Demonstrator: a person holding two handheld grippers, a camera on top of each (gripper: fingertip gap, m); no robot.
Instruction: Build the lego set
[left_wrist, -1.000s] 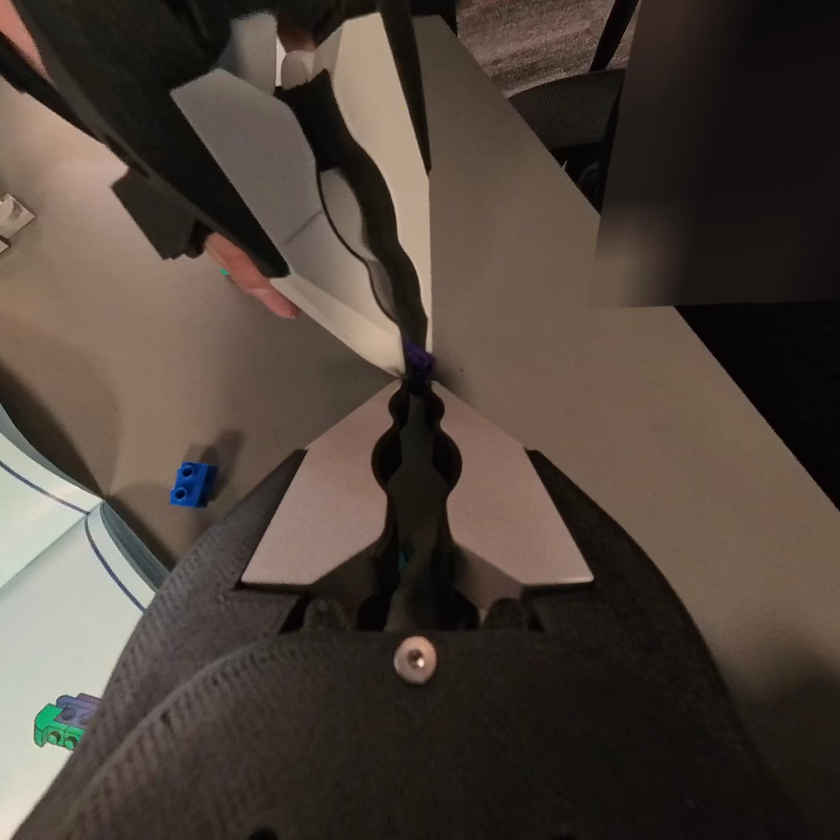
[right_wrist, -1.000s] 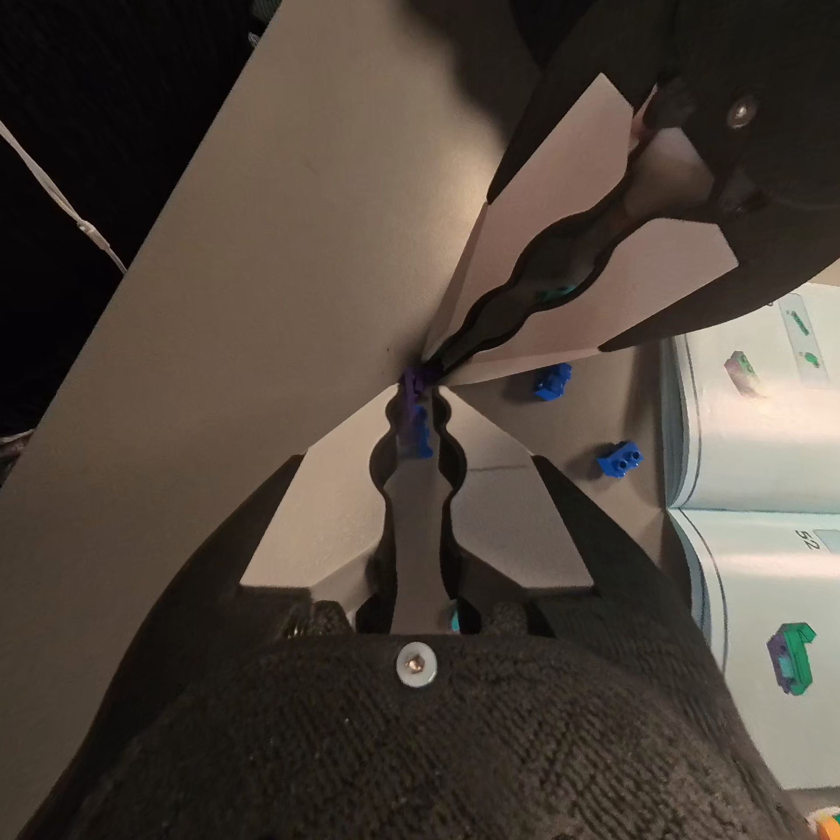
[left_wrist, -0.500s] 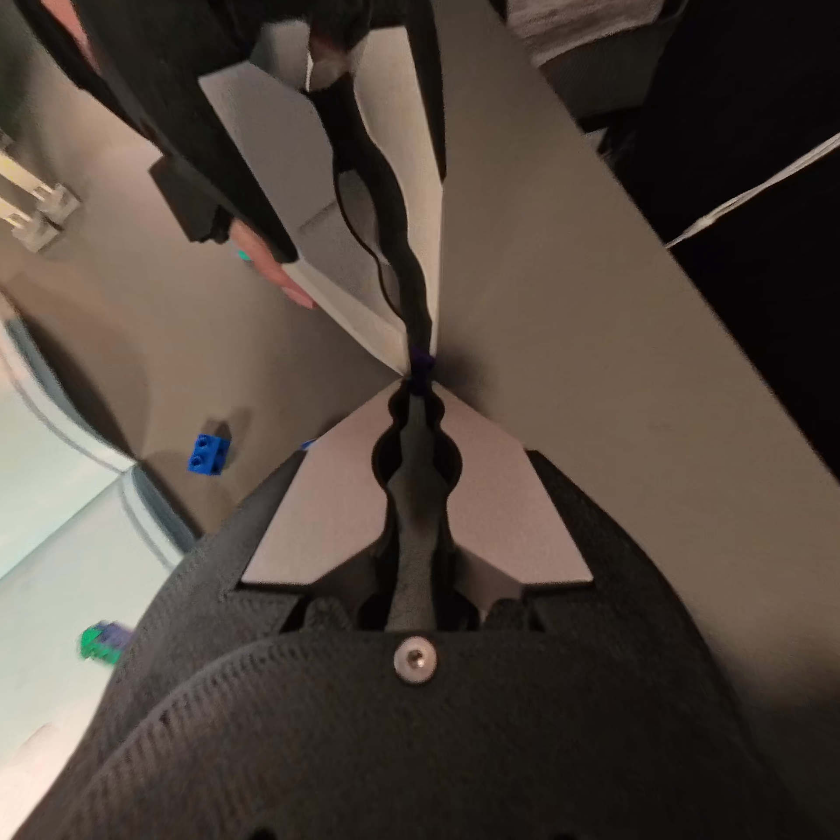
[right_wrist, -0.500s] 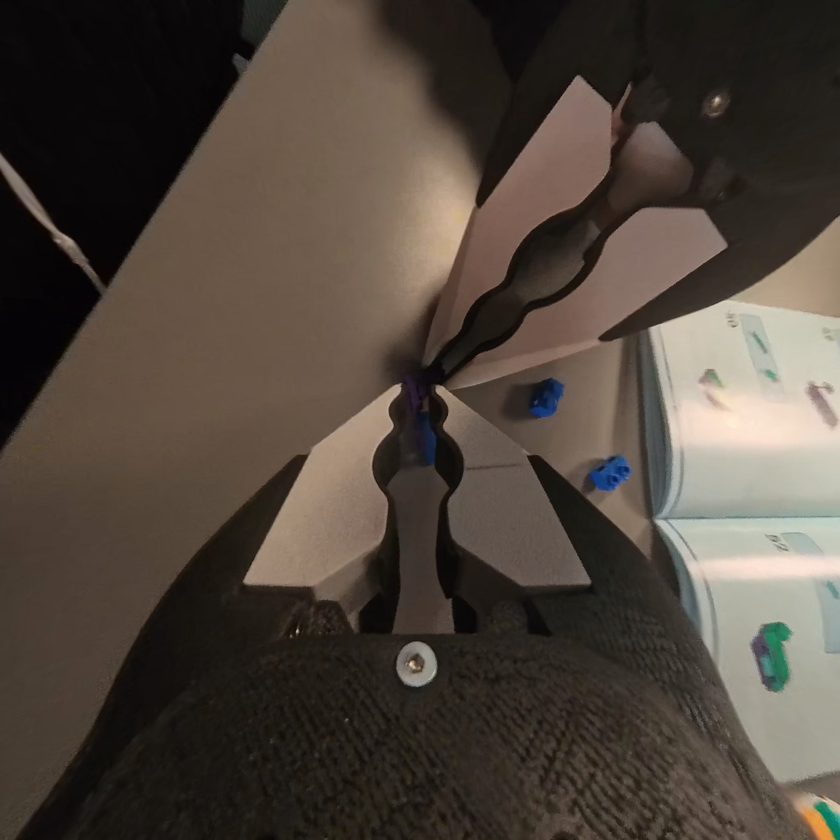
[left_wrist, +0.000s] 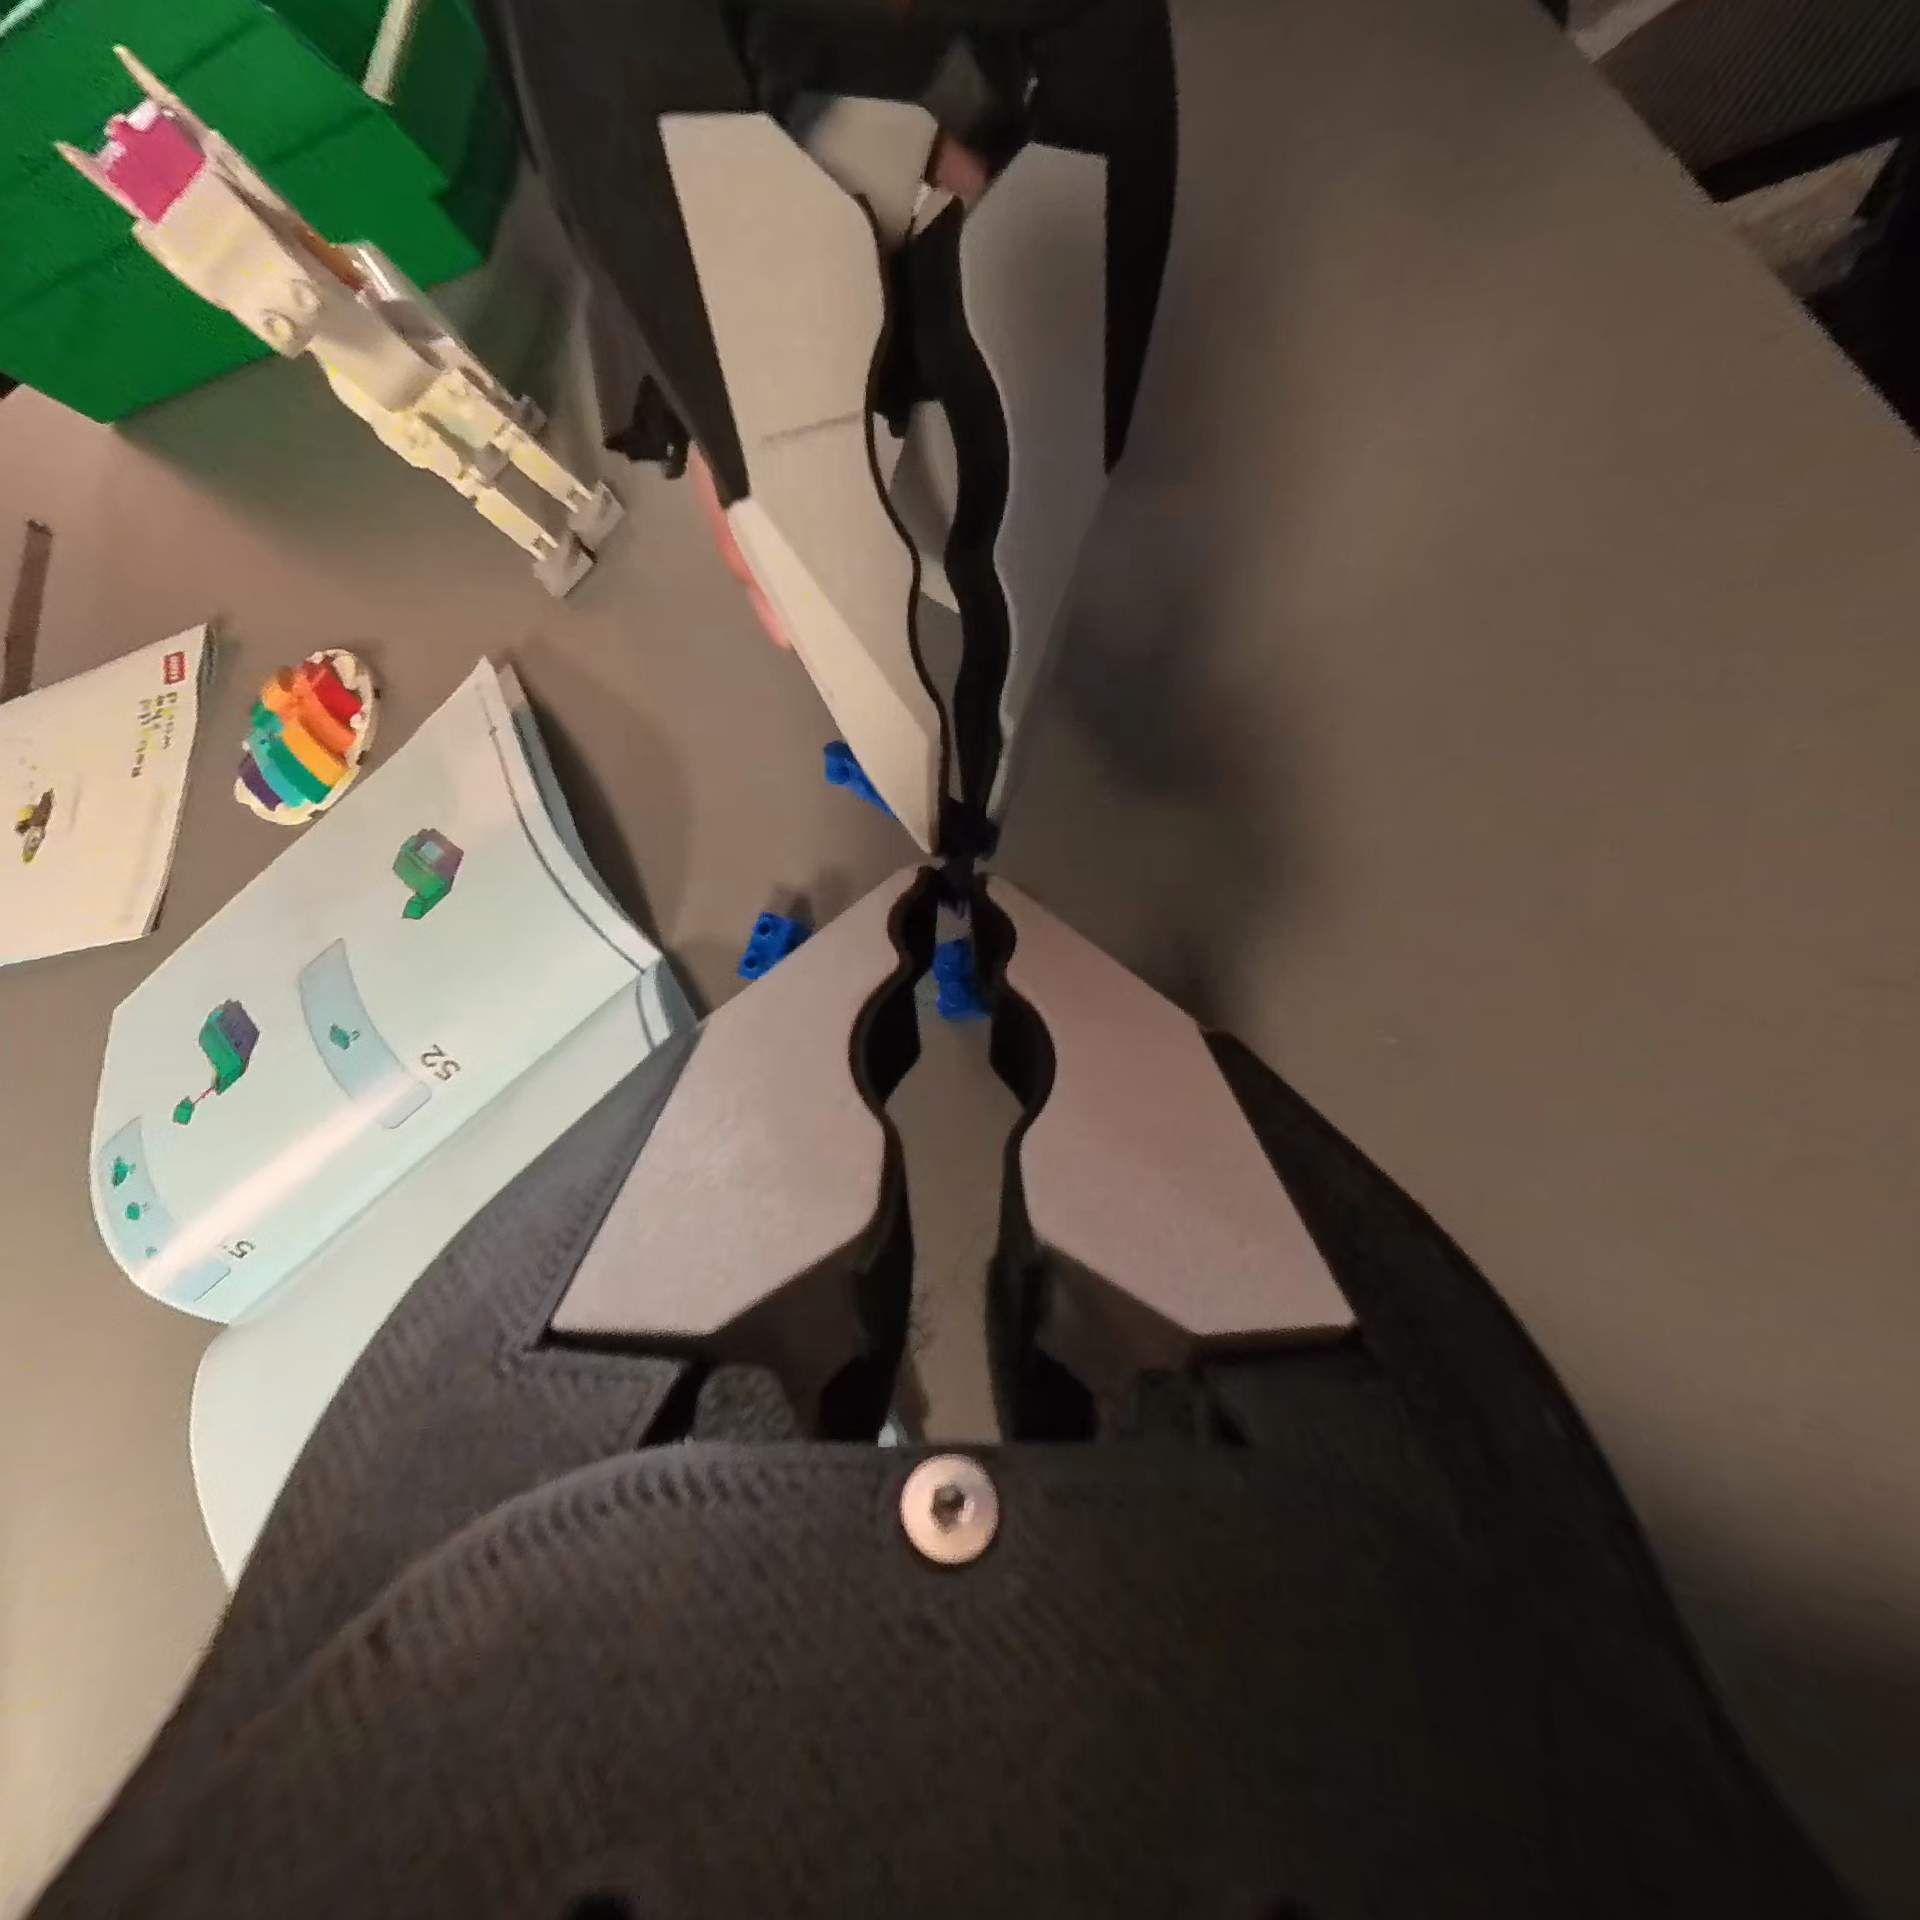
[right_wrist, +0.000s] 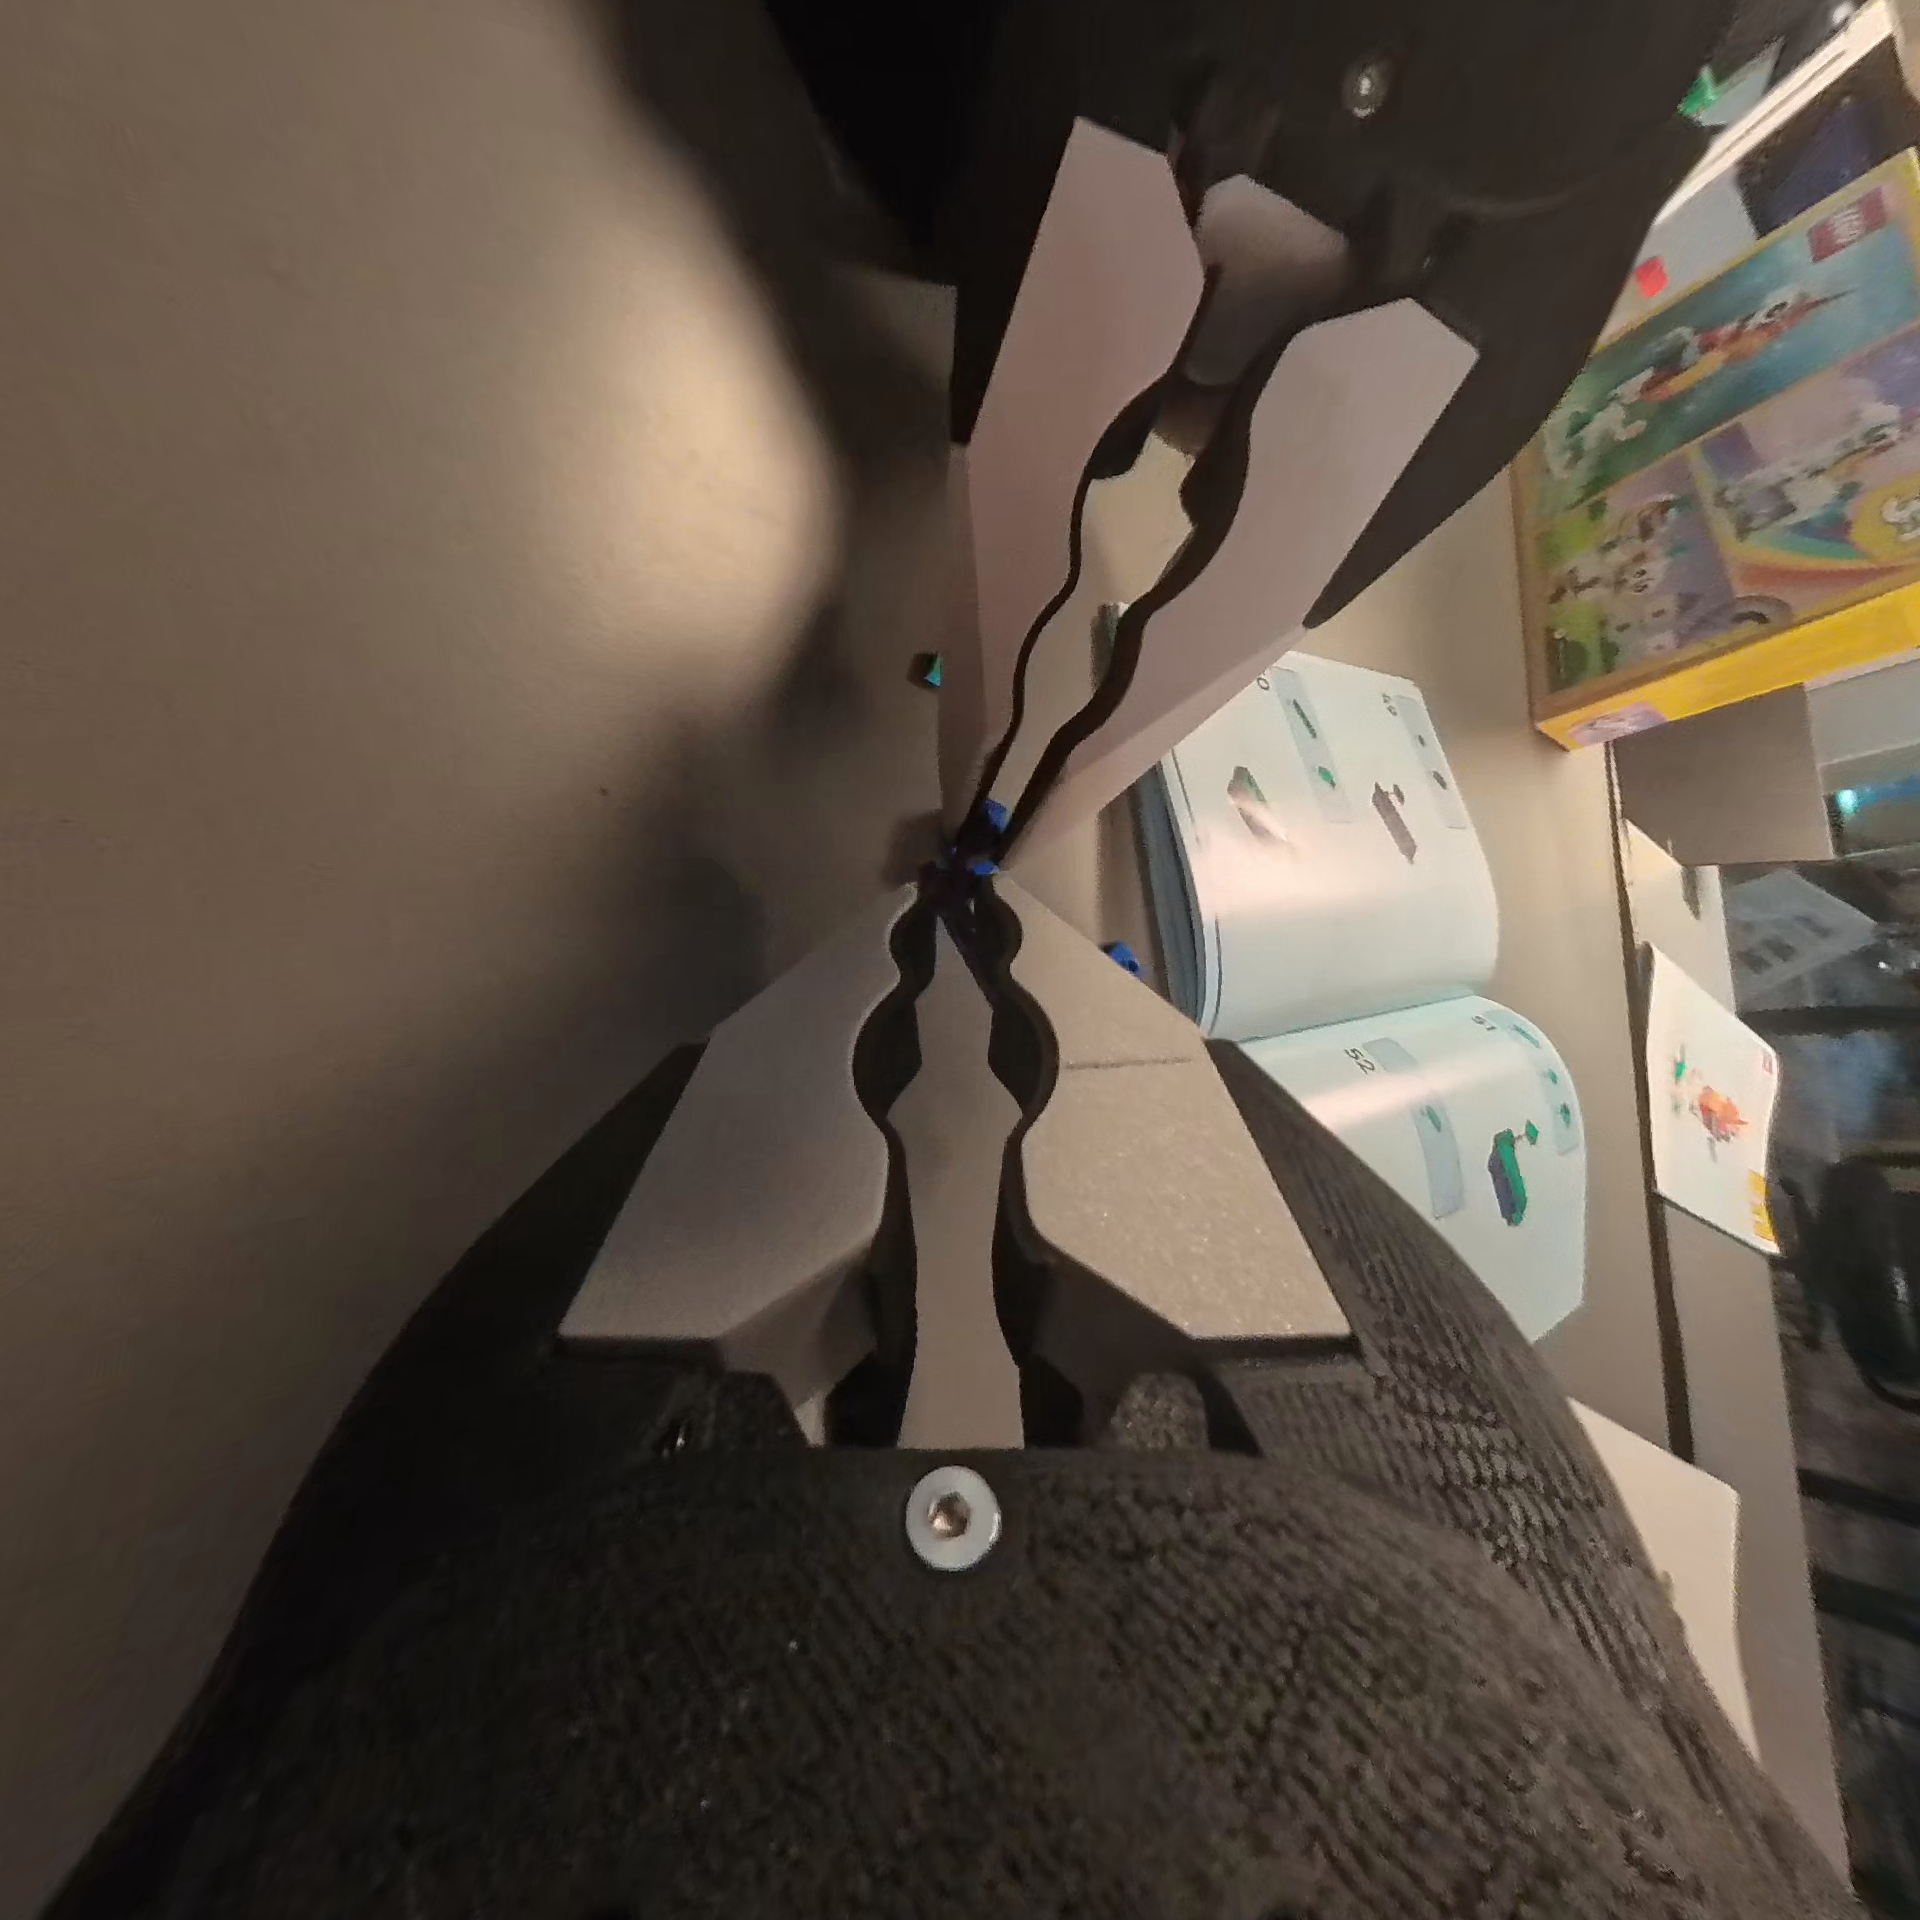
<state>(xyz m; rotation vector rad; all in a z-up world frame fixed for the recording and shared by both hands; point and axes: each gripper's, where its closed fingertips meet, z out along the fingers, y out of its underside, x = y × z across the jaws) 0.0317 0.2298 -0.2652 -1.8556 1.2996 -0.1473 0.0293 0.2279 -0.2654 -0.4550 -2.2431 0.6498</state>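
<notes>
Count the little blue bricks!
3: one blue brick on the grey table by the open booklet, one behind the right gripper, one between the left gripper's fingers. More may hide.

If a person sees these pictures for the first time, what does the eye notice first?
First, the left gripper and the right gripper meeting tip to tip, both shut on a small purple and blue lego assembly above the grey table. Next, the open instruction booklet at left, with the rainbow lego piece and green bin beyond it.
</notes>
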